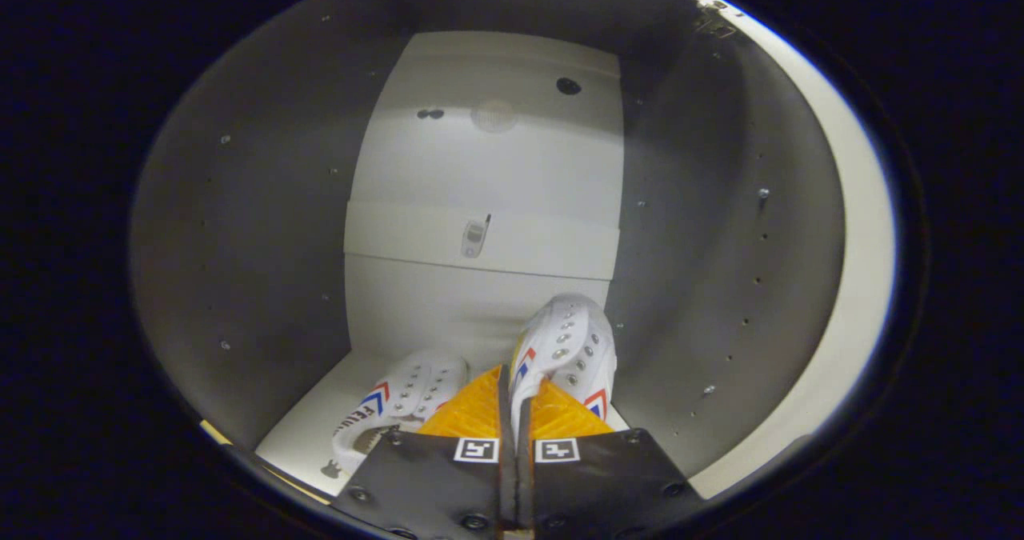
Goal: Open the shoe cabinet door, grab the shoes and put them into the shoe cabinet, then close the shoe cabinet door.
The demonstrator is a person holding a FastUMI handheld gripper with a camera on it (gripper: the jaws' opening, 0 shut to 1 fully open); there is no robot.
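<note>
Two shoes were inside the cabinet (240,228): one shoe (400,404) lay on the floor (312,428) to the left of the claw (515,420), its opening towards the camera, and the other shoe (572,352) was pinched between the fingers (472,412), which had closed to a thin slit on a fold of its upper edge. The claw was therefore clenched on the right shoe, which rose toe-up just ahead of the fingertips, probably because it was being carried by its collar and had not yet been set down.

Judging by this, the placing step was nearly done: the held shoe needed lowering beside its mate before release.

Room was tight on the right, where the side wall (704,268) stood close to the held shoe. To the left, the lying shoe took up the floor just beside the fingers, leaving a bare strip between it and the left wall. The back panel (480,164) lay well beyond both shoes, so there was depth to push forward. The door edge (856,228) curved past on the right, open, and would need clearing on withdrawal.
</note>
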